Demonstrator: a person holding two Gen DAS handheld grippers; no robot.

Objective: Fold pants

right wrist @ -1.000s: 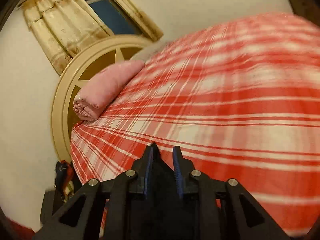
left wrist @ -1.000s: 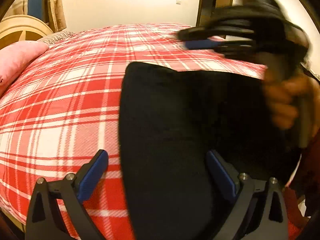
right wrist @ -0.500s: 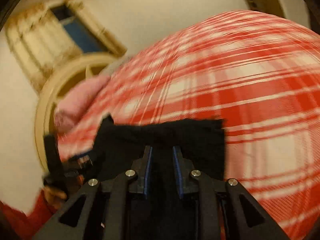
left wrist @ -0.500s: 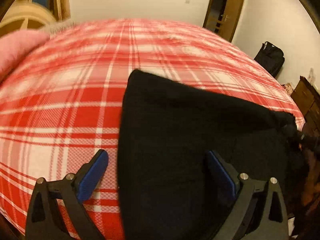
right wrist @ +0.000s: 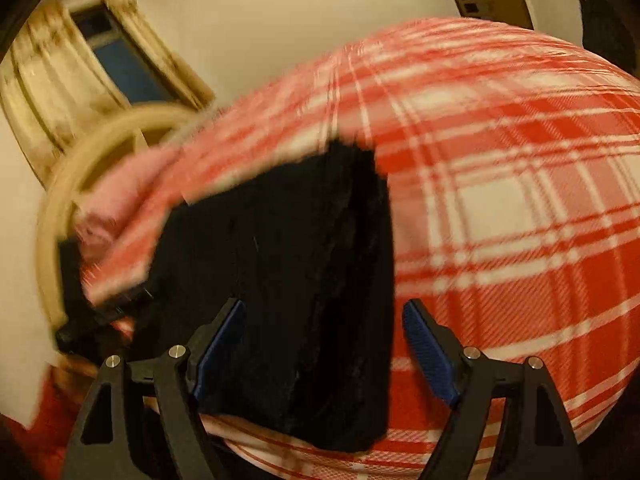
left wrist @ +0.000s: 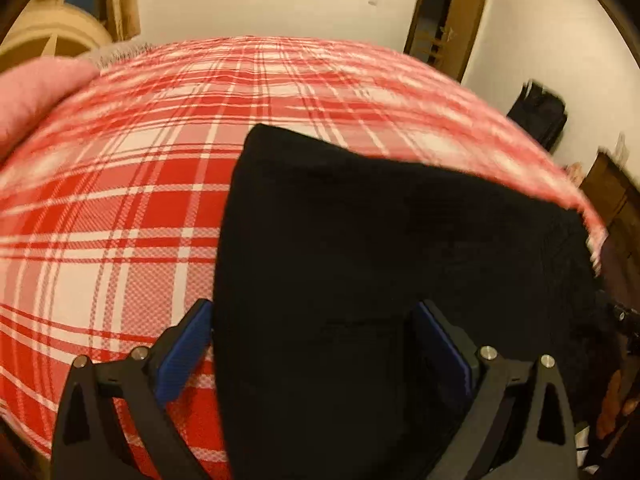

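The black pants [left wrist: 380, 264] lie folded into a compact stack on the red and white plaid bed cover [left wrist: 120, 200], near its front edge. My left gripper [left wrist: 316, 344] is open, its blue-padded fingers [left wrist: 186, 350] spread over the near end of the stack. In the right wrist view the pants [right wrist: 288, 280] show layered edges at the far end. My right gripper [right wrist: 324, 344] is open above the stack and holds nothing. The other gripper shows blurred at the left edge [right wrist: 100, 316].
A pink pillow [left wrist: 36, 96] lies at the head of the bed by a round cream headboard [right wrist: 80, 168]. A curtained window [right wrist: 120, 64], a wooden door [left wrist: 448, 12] and a black bag [left wrist: 540, 116] against the wall stand beyond. The bed cover [right wrist: 520, 208] stretches right.
My right gripper was shut on the black cloth and has opened, letting it go onto the stack. The left gripper stayed open and tilted slightly. Both views are motion blurred.
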